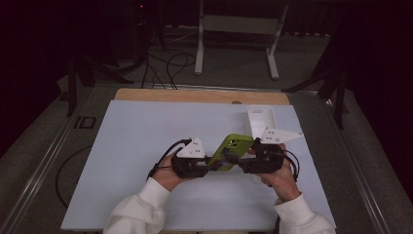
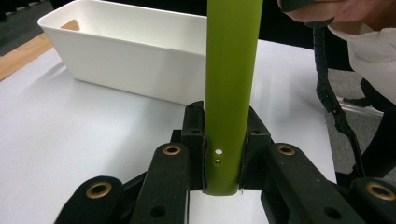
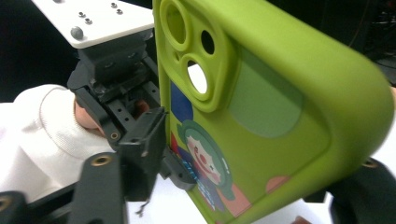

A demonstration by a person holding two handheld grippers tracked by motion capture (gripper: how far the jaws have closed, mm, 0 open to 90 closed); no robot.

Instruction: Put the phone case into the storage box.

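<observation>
A lime-green phone case (image 1: 233, 146) with camera holes and a clown picture hangs above the white mat between my two grippers. My left gripper (image 1: 212, 163) is shut on it: in the left gripper view both pads press the case (image 2: 231, 93) across its narrow end, at the left gripper (image 2: 223, 140). In the right gripper view the case (image 3: 261, 116) fills the space between the jaws of my right gripper (image 3: 254, 158). Those jaws stand apart, the left one beside the case's edge, the right one mostly hidden behind it.
A white plastic bin (image 1: 260, 119) stands on the mat (image 1: 141, 146) just beyond the right hand, also in the left gripper view (image 2: 126, 60). The wooden table edge (image 1: 195, 95) runs along the back. Cables trail from both grippers.
</observation>
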